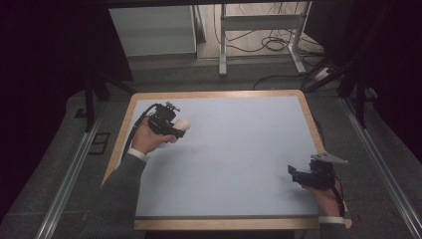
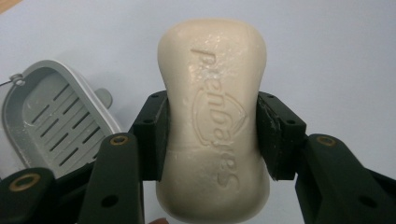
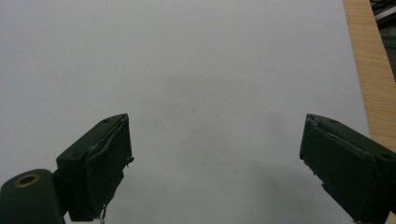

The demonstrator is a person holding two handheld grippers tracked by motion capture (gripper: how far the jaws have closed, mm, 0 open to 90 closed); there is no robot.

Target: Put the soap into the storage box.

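Note:
A cream bar of soap [image 2: 212,93] with embossed lettering sits lengthwise between the jaws of my left gripper [image 2: 215,135], and both pads press on its waist. In the high view my left gripper [image 1: 175,128] holds the soap [image 1: 183,122] above the back left of the table. A grey slotted soap dish [image 2: 51,116] lies on the mat just to the left of the soap in the left gripper view, with nothing in it. My right gripper [image 1: 294,174] rests near the front right of the table, and in its own view the right gripper [image 3: 215,163] stands wide open over bare mat.
A pale blue mat [image 1: 234,149] covers the wooden table [image 1: 214,93]. The wooden edge [image 3: 366,70] runs close along the right of my right gripper. Beyond the table stand a white cabinet [image 1: 152,30] and a metal frame [image 1: 259,22] with cables on the floor.

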